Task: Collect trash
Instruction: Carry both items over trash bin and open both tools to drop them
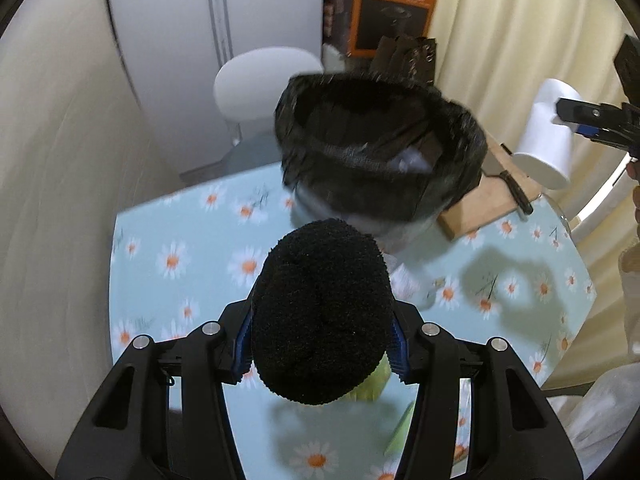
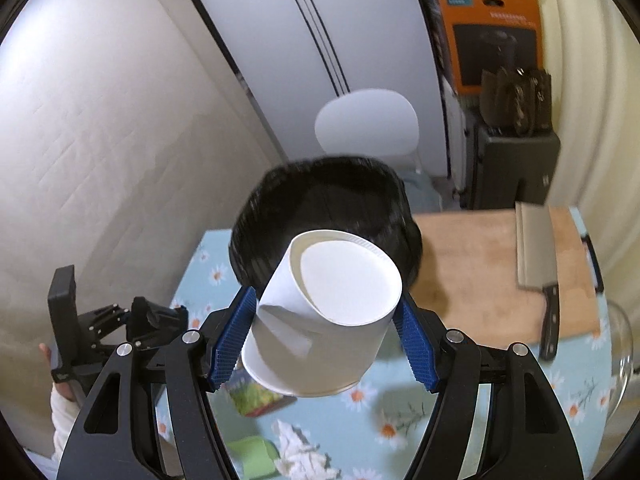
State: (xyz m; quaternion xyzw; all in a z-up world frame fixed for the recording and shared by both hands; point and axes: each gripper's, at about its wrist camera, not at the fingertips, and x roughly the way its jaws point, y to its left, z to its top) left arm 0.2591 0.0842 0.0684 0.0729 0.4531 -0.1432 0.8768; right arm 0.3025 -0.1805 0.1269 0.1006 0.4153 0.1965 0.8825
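A bin lined with a black bag (image 1: 380, 152) stands on the floral table, crumpled paper inside it. It also shows in the right wrist view (image 2: 320, 200). My left gripper (image 1: 320, 344) is shut on a black fuzzy sponge (image 1: 320, 316) held above the table, short of the bin. My right gripper (image 2: 326, 332) is shut on a white paper cup (image 2: 324, 316), dented at its side and held upside down in front of the bin. The cup (image 1: 548, 136) and right gripper (image 1: 600, 120) show at right in the left wrist view.
A wooden cutting board (image 2: 472, 272) with a cleaver (image 2: 536, 268) lies right of the bin. Crumpled tissue (image 2: 300, 452), a green packet (image 2: 256, 396) and green paper (image 2: 252, 456) lie on the table (image 1: 180, 264). A white chair (image 1: 264, 80) stands behind. A glass bowl rim (image 2: 624, 352) is at right.
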